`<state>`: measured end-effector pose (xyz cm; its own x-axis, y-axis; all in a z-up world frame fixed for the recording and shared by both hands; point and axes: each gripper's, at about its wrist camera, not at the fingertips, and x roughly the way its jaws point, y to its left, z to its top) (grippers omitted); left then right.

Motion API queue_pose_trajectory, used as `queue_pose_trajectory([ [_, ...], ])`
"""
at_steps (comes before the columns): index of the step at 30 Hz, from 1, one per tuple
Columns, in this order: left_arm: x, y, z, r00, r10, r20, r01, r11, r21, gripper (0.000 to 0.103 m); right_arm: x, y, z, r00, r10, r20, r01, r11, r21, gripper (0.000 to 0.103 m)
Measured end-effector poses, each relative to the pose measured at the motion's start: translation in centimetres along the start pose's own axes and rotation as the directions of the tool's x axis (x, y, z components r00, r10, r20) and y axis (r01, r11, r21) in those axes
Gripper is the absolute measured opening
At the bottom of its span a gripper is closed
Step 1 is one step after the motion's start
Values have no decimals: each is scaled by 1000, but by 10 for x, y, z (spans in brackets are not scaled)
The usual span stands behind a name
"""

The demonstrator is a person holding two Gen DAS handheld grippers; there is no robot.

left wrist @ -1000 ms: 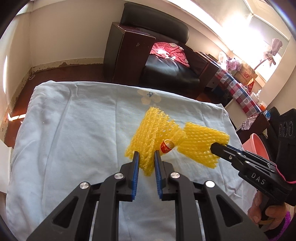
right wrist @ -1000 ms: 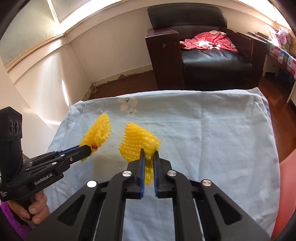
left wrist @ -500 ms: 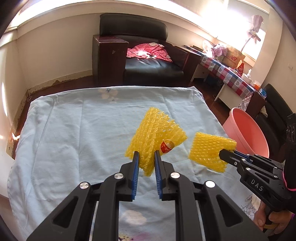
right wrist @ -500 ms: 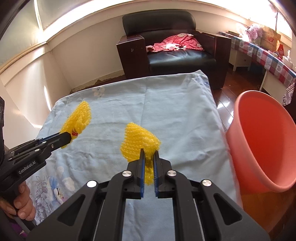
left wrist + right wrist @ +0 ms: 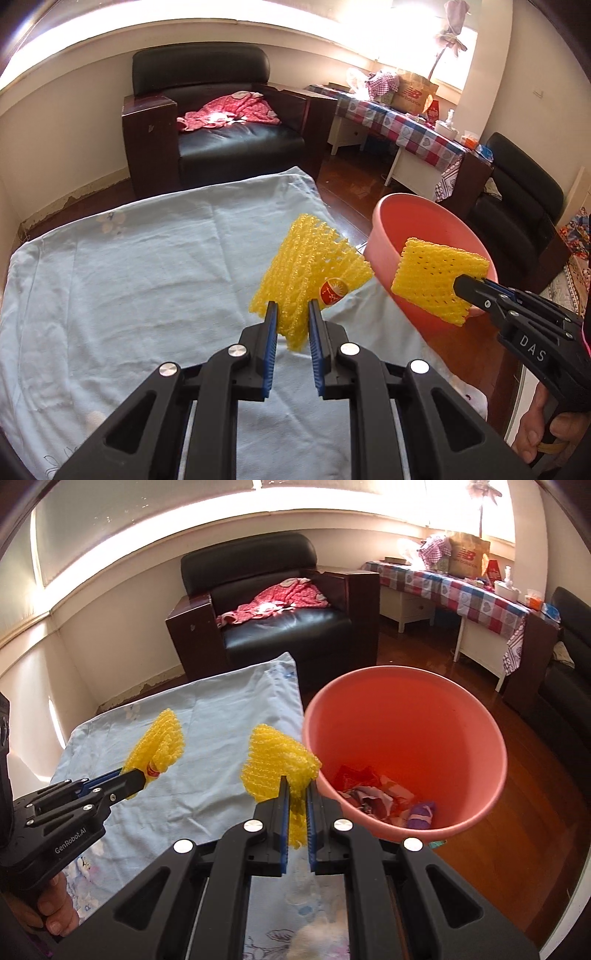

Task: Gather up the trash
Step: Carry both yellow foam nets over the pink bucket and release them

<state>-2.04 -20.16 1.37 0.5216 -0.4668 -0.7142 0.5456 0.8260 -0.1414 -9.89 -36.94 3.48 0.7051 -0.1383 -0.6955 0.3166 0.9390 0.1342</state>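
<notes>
A yellow foam net (image 5: 314, 266) is pinched by the left gripper (image 5: 291, 328), another (image 5: 277, 768) by the right gripper (image 5: 295, 812). The pink bucket (image 5: 495, 746), absent a second ago, is now seen at right; dropping is judged imminent.

surface: bench (image 5: 110, 295) under pale blue floral sheet (image 5: 207, 709) | on sheet: nothing lying | floor (image 5: 535, 849): dark wood, pink bucket (image 5: 495, 746) standing beside bench edge

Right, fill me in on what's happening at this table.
A person is clearing trash with a handheld gripper in each hand. The left gripper is clamped on a yellow foam net with a red sticker, above the blue-sheeted table. The right gripper pinches a second yellow foam net beside the rim of the pink bin, which already holds some wrappers.
</notes>
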Motion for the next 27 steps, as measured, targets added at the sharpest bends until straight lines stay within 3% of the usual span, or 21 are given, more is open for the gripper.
queue_pose_trajectory([
  [12,25,-62,24,998,-63,4,62,990,125,15,-2,-66,2,992,-126,2,125,984,129,8],
  [27,68,-107,44,990,-138,-43,144,968,204,15,22,-82,2,976,-211,-58,218,965,146,8],
])
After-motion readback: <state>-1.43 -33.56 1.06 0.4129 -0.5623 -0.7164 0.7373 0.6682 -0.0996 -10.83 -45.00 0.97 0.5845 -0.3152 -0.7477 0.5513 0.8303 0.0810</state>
